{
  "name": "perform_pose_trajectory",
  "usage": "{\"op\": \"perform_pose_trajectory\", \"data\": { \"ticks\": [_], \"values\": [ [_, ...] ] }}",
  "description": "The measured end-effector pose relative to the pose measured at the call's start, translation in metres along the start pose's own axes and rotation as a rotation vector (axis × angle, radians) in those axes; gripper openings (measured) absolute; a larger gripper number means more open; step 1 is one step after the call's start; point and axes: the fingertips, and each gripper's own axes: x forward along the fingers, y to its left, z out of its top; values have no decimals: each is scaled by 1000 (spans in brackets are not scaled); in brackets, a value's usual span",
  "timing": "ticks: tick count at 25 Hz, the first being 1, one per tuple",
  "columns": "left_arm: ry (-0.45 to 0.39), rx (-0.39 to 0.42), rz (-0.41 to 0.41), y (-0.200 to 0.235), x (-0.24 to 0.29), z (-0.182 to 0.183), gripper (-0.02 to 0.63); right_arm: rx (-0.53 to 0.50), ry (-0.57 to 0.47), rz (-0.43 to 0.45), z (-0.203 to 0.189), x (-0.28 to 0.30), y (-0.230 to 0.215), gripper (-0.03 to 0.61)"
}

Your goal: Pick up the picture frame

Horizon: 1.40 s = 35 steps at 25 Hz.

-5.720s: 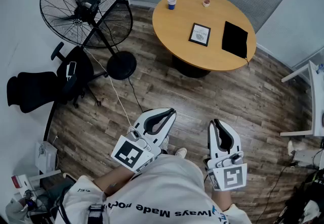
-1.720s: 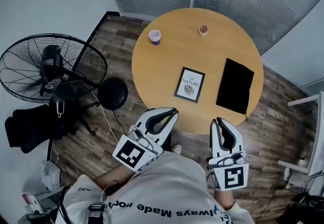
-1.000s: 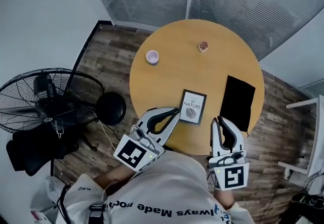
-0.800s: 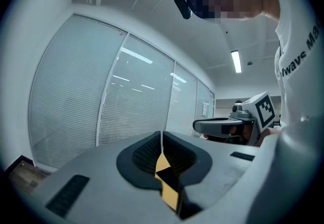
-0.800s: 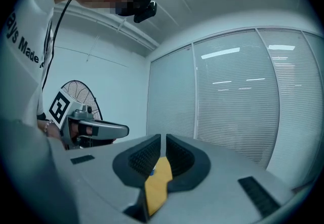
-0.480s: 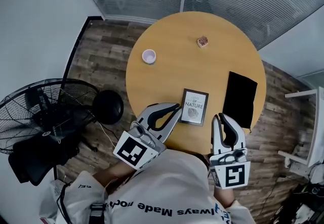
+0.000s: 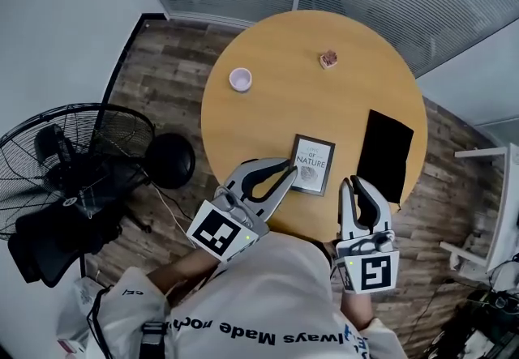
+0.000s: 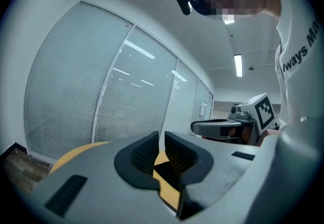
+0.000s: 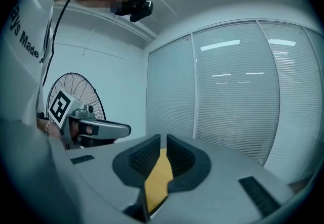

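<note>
A person in a white printed top stands at the near edge of a round, light wooden table (image 7: 268, 118), holding a grey two-jaw gripper in each hand. The task's thing, a small black-edged picture frame with a white printed sheet (image 7: 313, 164), lies flat on the table's near part, between the two tools and just left of a flat black rectangular pad (image 7: 385, 154).

The left gripper (image 7: 285, 173) reaches in from the near left, its tip at the frame's near-left edge in the head view; whether it touches cannot be told. The right gripper (image 7: 357, 185) hangs over the table's near rim, near the pad and apart from the frame. Each gripper's own view shows its ribbed jaws drawn almost together, only a slit between them and nothing held.

A small pale paper cup (image 7: 240, 79) and a small brownish lump (image 7: 328, 59) sit well apart on the far side. A black pedestal fan (image 7: 77, 156) stands on the wood-plank floor (image 7: 166, 74) to the left.

The risk, as it looks from here: jaws this narrow cannot take the frame, and a tip pressed against its low edge would likely skate it across the smooth top, onto the pad or toward the near rim, where it could drop. Lying flat, it offers little to pinch; a shallow bite on one edge may let it swing and slip out.
</note>
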Motion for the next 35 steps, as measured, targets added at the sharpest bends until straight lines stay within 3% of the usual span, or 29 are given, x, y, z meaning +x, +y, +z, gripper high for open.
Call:
{"op": "perform_pose_trajectory", "data": {
  "ticks": [10,15,20,26,31,35],
  "values": [
    [103,-61,4,1,12,-61,38,29,97,12,-60,0,-12,57],
    [190,-96,2,4,17,-104,41,46,158,14,-99,5,-15,57],
    [266,-133,-15,5,25,-145,86,65,217,21,-137,7,-17,64],
    [355,-148,0,13,32,-200,86,80,310,19,-193,12,-19,77],
    [436,-223,16,23,37,-247,89,107,375,14,-236,19,-24,80],
    [495,-234,21,28,40,-279,92,123,421,13,-264,24,-28,83]
  ]
}}
